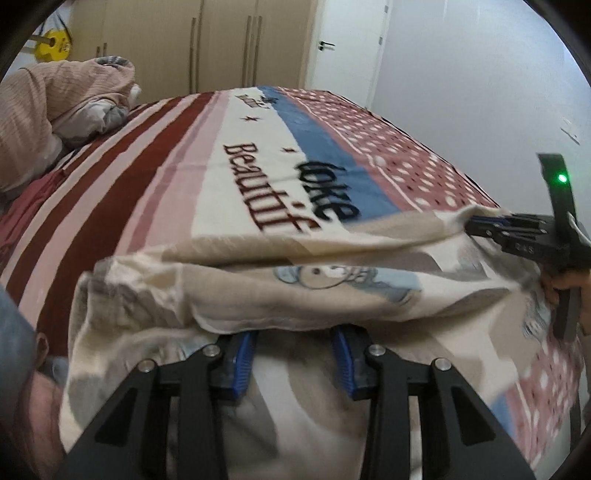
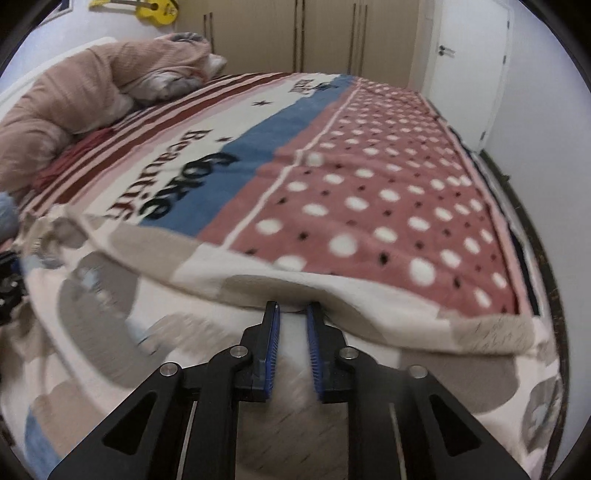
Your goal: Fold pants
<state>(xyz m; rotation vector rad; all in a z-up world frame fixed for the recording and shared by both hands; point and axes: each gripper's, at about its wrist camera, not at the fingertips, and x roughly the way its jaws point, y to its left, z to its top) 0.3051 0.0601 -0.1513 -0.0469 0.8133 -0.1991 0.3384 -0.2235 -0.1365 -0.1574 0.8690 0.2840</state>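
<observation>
The pants (image 1: 295, 273) are cream with beige patches and a blue cartoon print, and they hang lifted over the near part of the bed. My left gripper (image 1: 293, 332) has its tips under a fold of the fabric, jaws apart with cloth draped between them. My right gripper (image 1: 476, 225) shows at the right, shut on the pants' edge. In the right wrist view the pants (image 2: 184, 302) spread across the front. The right gripper (image 2: 293, 310) pinches their raised edge there, fingers close together.
The bed carries a striped and polka-dot blanket (image 1: 258, 155) with lettering. A pink rumpled duvet (image 1: 55, 107) lies at the far left. Beige wardrobes (image 1: 207, 40) and a white door (image 2: 465, 55) stand behind. A yellow guitar (image 2: 155, 7) hangs on the wall.
</observation>
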